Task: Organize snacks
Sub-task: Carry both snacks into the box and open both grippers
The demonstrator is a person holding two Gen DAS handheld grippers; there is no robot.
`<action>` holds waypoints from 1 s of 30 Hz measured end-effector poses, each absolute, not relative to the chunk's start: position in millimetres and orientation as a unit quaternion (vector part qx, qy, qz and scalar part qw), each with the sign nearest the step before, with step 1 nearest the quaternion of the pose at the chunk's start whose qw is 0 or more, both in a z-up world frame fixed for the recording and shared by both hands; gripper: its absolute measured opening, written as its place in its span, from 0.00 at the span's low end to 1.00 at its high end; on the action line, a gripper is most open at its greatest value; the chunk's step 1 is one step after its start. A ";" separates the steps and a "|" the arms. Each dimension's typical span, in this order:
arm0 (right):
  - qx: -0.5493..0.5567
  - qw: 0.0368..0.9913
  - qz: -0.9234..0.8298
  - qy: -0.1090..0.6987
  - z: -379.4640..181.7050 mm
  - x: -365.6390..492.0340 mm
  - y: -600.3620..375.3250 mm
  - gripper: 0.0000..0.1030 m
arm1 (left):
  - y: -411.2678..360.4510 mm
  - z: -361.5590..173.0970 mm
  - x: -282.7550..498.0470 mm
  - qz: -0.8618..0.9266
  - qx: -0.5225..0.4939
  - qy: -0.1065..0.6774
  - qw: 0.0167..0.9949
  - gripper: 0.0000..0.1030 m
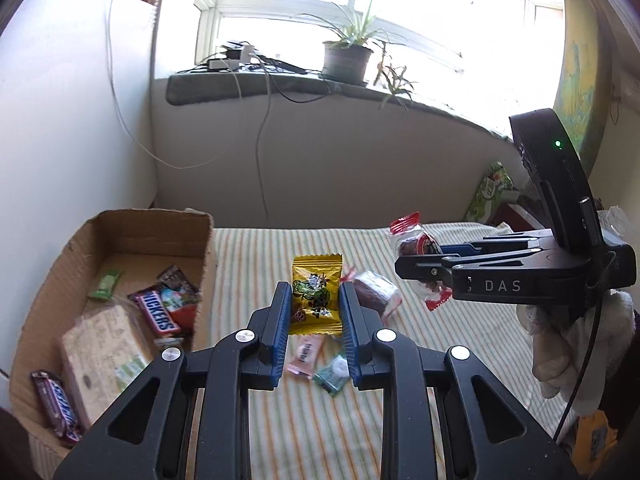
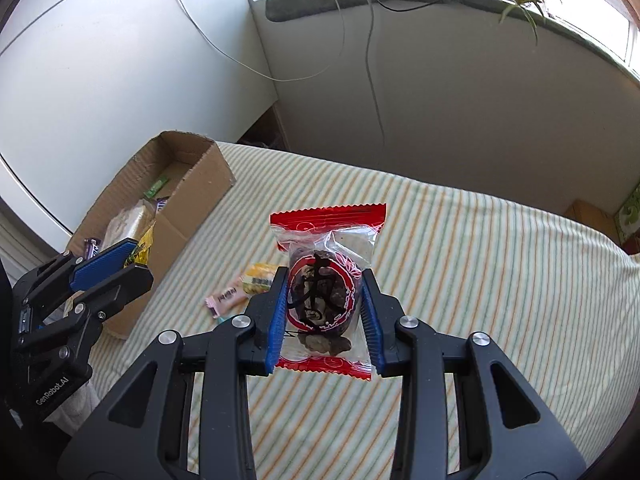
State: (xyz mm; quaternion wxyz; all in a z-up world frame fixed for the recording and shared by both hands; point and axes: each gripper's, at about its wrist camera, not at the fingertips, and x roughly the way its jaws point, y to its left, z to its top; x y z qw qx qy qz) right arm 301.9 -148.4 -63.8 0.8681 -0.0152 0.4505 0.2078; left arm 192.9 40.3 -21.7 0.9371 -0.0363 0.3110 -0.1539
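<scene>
While the left gripper (image 1: pixel 314 312) is clamped on the yellow packet (image 1: pixel 316 294) and the right gripper (image 2: pixel 325 316) on the red-edged sweet (image 2: pixel 326 292), both grips are best kept firm until the cardboard box (image 1: pixel 120 222) is reached.

A bed (image 2: pixel 460 240) covered in a green-and-orange striped sheet is seen. A cardboard box (image 1: pixel 56 280) is set on its left side. A pink wrapper (image 1: pixel 306 354), a small teal packet (image 1: pixel 334 374), and a dark clear-wrapped snack (image 1: pixel 374 290) are laid loose on the sheet nearby.
</scene>
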 end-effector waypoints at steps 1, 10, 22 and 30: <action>-0.017 0.868 0.213 0.448 -61.6 303.2 -142.2 0.34 | 44.9 -22.0 195.0 -0.148 -0.041 0.309 0.938 0.22; -0.034 0.863 0.256 0.434 -50.3 314.3 -83.7 0.34 | 78.1 -24.6 201.5 -0.095 -0.058 0.305 0.946 0.22; -0.054 0.851 0.299 0.428 -52.0 320.1 -20.3 0.34 | 125.7 -34.6 199.1 -0.035 -0.081 0.309 0.947 0.22; -0.069 0.842 0.318 0.430 -55.5 327.0 15.0 0.34 | 139.8 -35.6 196.8 -0.019 -0.086 0.307 0.948 0.22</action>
